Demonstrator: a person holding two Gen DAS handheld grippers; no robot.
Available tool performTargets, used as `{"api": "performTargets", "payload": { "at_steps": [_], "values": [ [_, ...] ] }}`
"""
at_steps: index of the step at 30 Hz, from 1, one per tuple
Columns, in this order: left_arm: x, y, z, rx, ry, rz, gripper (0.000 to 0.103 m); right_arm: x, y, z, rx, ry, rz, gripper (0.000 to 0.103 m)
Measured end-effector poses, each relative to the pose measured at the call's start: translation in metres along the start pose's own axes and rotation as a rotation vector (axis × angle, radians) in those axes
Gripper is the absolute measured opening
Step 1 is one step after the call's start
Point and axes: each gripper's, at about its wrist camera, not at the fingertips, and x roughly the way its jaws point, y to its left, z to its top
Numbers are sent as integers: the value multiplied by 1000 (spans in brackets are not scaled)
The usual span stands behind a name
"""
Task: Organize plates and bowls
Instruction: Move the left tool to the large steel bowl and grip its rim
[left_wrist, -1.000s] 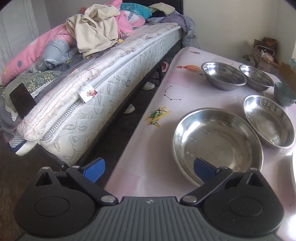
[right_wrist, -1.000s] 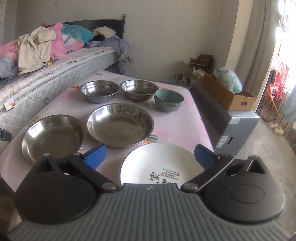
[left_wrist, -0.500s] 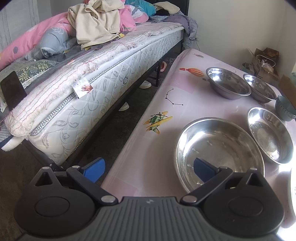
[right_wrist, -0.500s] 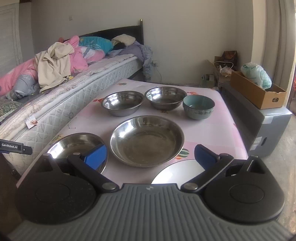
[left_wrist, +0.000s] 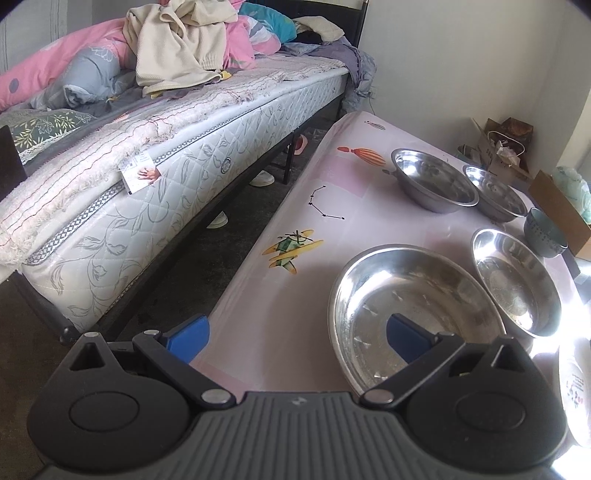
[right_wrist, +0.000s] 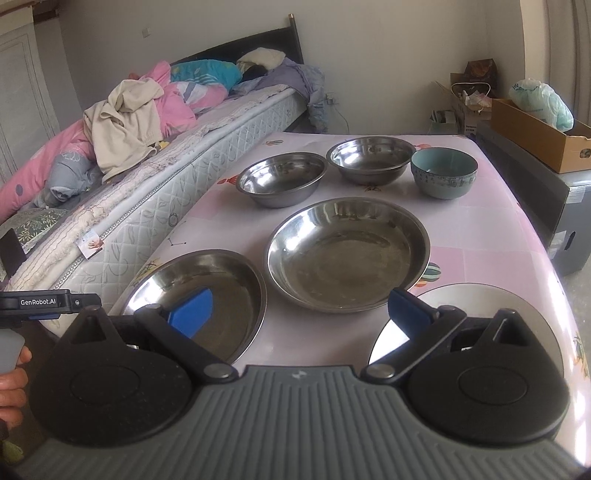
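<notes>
On the pink table stand two shallow steel plates: a near-left one and a larger middle one. Behind them are two steel bowls and a teal ceramic bowl. A white plate lies at the near right, partly hidden by my right gripper. My left gripper is open and empty above the table's near-left edge, its right finger over the near-left plate. My right gripper is open and empty above the near plates.
A bed with piled bedding runs along the table's left side, with a narrow floor gap between. A grey cabinet with a cardboard box stands to the right. The left gripper's body shows at the right wrist view's left edge.
Both grippers have shifted over the table's near end; the right wrist view rose and swung left, bringing the near-left plate under its left finger. Nothing was grasped.
</notes>
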Motion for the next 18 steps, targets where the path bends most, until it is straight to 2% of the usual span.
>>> {"api": "performTargets", "payload": {
  "at_steps": [11,18],
  "values": [
    [9,2,5,-10,-42,-63,98,16,-3,-1,24,35,8,100],
    [27,1,32,-1,-24,-72,96,31,-4,17,19,36,34,95]
  ]
}}
